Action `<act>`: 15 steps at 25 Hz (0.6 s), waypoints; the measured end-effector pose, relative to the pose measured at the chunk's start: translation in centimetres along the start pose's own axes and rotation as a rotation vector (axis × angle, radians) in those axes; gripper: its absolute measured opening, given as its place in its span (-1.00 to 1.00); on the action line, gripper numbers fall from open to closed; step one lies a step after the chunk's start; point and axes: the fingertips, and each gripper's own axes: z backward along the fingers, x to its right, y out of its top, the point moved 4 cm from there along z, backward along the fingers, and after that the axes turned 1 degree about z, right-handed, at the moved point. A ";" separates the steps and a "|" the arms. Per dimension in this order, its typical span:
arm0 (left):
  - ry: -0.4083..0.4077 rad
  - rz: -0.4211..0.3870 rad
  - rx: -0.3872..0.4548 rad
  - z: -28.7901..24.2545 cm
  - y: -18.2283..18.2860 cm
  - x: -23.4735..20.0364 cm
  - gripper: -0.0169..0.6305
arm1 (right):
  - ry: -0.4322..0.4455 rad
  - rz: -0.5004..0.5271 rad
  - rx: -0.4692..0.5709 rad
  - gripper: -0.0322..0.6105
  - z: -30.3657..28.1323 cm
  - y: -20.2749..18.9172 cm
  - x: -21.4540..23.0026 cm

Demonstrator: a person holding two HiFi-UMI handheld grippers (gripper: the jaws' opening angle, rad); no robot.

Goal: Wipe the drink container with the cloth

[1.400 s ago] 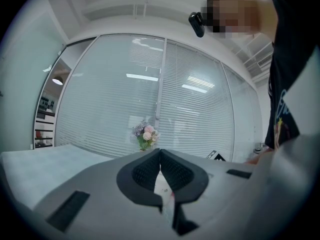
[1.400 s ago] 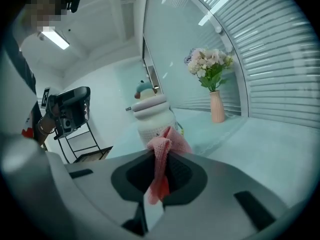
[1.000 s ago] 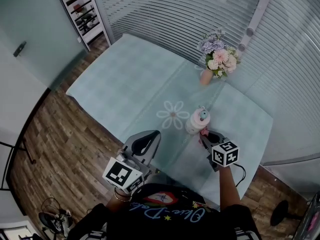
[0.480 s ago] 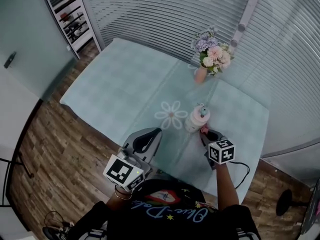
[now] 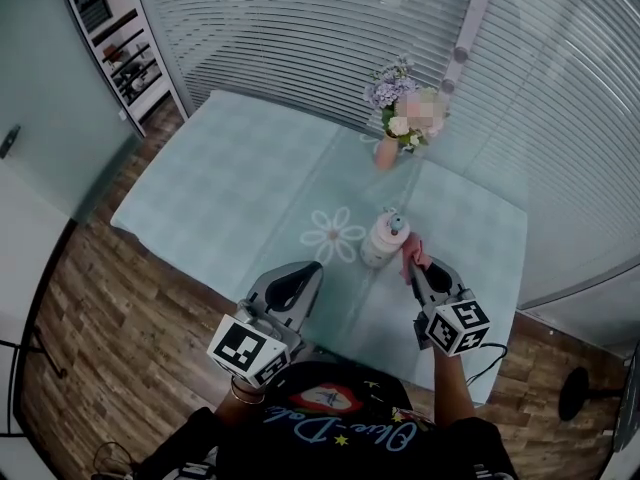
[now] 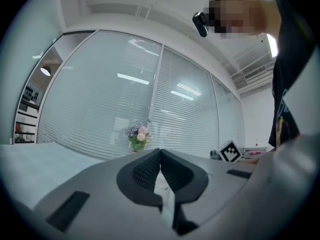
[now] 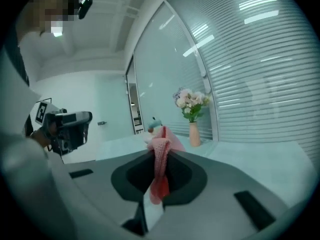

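A white drink container point(image 5: 381, 240) with a teal lid stands upright on the pale blue table point(image 5: 250, 188), beside a printed daisy. My right gripper point(image 5: 414, 260) is shut on a pink knitted cloth point(image 5: 413, 254), held just right of the container; in the right gripper view the cloth point(image 7: 160, 156) hangs between the jaws and the container's teal top point(image 7: 154, 125) peeks over it. My left gripper point(image 5: 308, 269) hovers at the table's near edge, left of the container, with its jaws shut on nothing point(image 6: 160, 153).
A pink vase of flowers point(image 5: 392, 128) stands at the far side of the table, beyond the container. Slatted blinds run behind the table. A shelving unit point(image 5: 110, 38) is at the far left, over wooden floor point(image 5: 120, 298).
My right gripper has lifted the pink cloth a little up and to the right beside the container. The head view has shifted; the left gripper has stayed in place.
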 end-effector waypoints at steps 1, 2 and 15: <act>0.000 0.003 0.003 0.0 0.1 0.0 -0.93 | 0.020 0.008 0.026 -0.80 -0.1 0.8 -0.6; 0.000 0.006 0.007 0.1 0.2 0.0 -0.93 | 0.039 0.016 0.043 -0.80 -0.3 1.4 -1.2; 0.056 0.024 0.020 1.4 0.1 -1.8 -0.93 | 0.134 0.067 -0.022 -0.80 -3.9 0.1 -4.3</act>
